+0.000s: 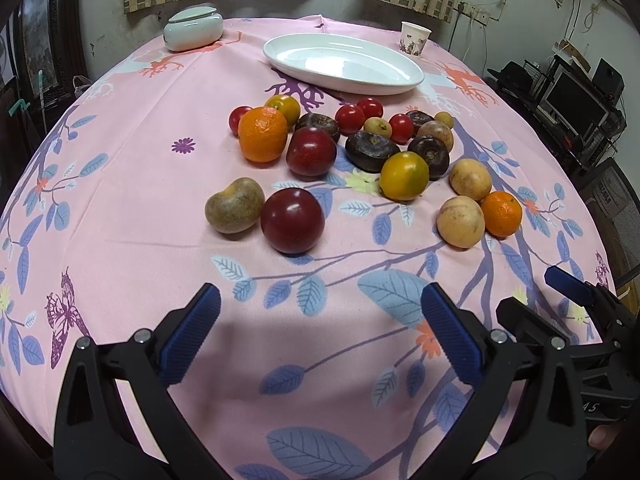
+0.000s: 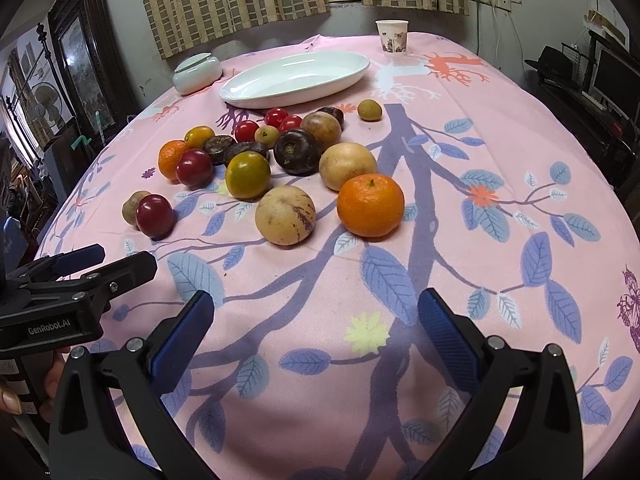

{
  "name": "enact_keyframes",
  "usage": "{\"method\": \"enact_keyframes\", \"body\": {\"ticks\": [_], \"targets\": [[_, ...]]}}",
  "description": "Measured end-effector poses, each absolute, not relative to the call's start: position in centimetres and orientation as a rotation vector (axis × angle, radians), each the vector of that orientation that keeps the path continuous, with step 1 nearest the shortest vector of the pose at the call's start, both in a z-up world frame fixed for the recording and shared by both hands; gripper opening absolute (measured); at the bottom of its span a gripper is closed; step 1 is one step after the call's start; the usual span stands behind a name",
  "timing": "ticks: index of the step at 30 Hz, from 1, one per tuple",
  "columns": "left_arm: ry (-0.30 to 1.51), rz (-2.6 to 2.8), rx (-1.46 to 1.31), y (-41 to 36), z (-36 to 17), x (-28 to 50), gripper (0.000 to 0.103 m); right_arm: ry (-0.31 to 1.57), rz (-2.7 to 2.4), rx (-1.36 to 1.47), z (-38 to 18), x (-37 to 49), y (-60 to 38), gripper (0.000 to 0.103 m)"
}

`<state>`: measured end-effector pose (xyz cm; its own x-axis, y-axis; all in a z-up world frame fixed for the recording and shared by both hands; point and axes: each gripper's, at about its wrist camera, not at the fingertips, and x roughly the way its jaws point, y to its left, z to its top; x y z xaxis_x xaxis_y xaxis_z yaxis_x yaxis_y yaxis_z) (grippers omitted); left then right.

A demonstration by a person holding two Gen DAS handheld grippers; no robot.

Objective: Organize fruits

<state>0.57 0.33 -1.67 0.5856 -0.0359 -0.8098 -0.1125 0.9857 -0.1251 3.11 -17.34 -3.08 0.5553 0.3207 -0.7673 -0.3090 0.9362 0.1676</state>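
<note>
Several loose fruits lie mid-table on a pink floral cloth: a dark red plum (image 1: 292,220) (image 2: 155,216) beside a brown-green fruit (image 1: 235,205), an orange (image 1: 263,134), a second orange (image 2: 370,205) (image 1: 501,214), a tan round fruit (image 2: 285,215), a yellow-green citrus (image 1: 404,176) (image 2: 247,175), dark purple fruits and small red tomatoes. Behind them stands an empty white oval plate (image 1: 342,63) (image 2: 294,78). My left gripper (image 1: 320,320) is open, low over the cloth in front of the plum. My right gripper (image 2: 316,320) is open too, short of the orange and tan fruit. Neither holds anything.
A pale lidded ceramic box (image 1: 193,28) (image 2: 197,70) sits at the back left, a paper cup (image 1: 415,39) (image 2: 392,35) at the back right. Curtains and a wall lie beyond the table. Each gripper shows in the other's view, at the side edge.
</note>
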Motion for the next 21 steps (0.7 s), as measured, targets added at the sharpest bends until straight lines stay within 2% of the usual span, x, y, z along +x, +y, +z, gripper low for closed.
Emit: {"method": "enact_keyframes", "body": {"ticks": [21], "targets": [[0.953, 0.043, -0.163, 0.10, -1.87, 0.49, 0.101, 0.922, 0.377, 0.020, -3.38, 3.24, -17.54, 0.102]]}}
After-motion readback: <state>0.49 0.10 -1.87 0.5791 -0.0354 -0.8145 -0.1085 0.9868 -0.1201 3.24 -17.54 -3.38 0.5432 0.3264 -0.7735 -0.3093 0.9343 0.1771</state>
